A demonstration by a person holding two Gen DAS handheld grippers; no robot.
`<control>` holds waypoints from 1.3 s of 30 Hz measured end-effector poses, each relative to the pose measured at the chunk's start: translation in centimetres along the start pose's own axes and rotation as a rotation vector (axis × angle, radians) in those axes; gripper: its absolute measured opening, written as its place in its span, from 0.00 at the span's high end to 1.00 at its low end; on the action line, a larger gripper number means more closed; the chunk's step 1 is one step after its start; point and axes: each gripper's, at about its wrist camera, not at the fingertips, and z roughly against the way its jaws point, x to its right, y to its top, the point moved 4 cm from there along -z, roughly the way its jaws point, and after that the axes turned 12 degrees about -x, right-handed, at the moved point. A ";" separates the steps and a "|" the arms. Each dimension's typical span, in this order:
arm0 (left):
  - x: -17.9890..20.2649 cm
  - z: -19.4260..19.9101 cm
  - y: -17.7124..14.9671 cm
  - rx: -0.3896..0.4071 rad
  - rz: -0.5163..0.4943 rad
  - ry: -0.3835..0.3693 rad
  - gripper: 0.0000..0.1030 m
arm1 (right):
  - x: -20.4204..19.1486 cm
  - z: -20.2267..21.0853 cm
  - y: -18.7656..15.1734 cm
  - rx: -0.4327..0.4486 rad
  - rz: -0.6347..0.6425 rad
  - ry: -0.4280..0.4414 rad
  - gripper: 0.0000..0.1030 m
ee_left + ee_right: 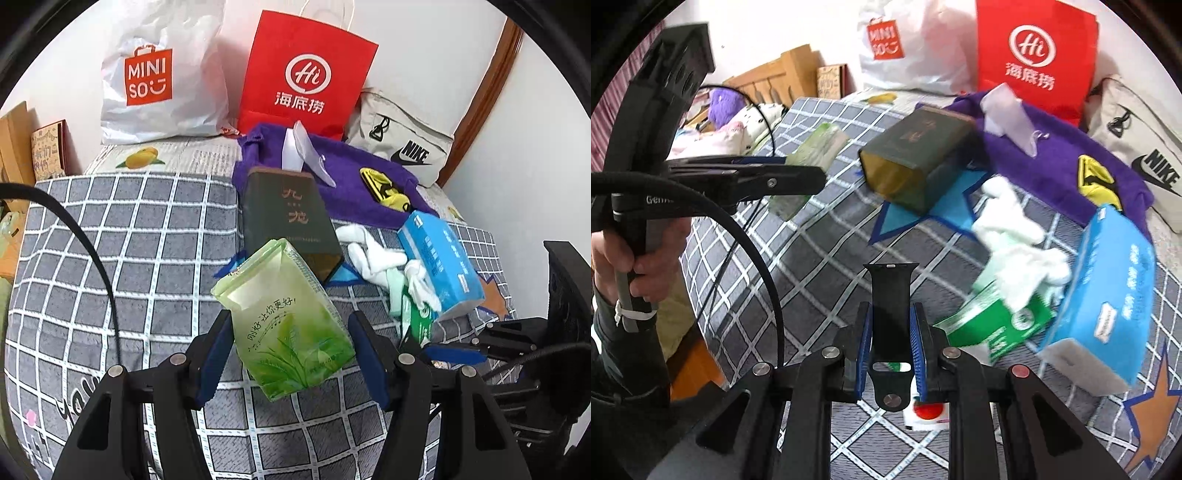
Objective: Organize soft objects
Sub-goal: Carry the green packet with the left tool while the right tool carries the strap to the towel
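In the left wrist view the left tongs [291, 354] sit at lower centre with a green tissue pack [284, 321] tilted between the blue pads; the left pad looks to touch it, while a narrow gap shows beside the right pad, so I cannot tell whether they are pinching it. The pack sits above the grey checked bedspread [129, 240]. Just behind it, at centre frame, a dark green box [288, 221] with gold characters lies on the bed. To the right of the box lie crumpled white socks [373, 254], a green-and-white tissue pack [415, 317] and a blue tissue pack [439, 258], the socks touching both packs. A purple towel [351, 177] is spread behind them, with a clear plastic piece [306, 147] and a yellow-and-black item [384, 188] on it. Against the wall in the upper frame stand a white Miniso bag [159, 74], a red paper bag [306, 74] and a beige Nike bag [402, 144].

In the right wrist view the right tongs [890, 339] at lower centre are pressed together on a black watch strap [892, 314], which stands upright between the blue pads. At the left of that frame, a hand [631, 258] grips the handle of the left gripper, and the green pack shows blurred at its tips.
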 end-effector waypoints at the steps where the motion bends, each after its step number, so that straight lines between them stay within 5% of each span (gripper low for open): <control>1: 0.0 0.3 0.3 0.004 -0.001 -0.001 0.41 | 0.8 0.1 0.8 0.008 -0.008 0.000 0.80; 22: 1.5 1.6 7.8 0.041 -0.051 0.001 0.41 | 10.9 5.0 6.7 0.130 -0.210 -0.032 0.80; 39: 2.3 -2.8 16.7 -0.010 -0.082 -0.025 0.41 | 20.5 4.4 12.3 0.132 -0.318 -0.061 0.80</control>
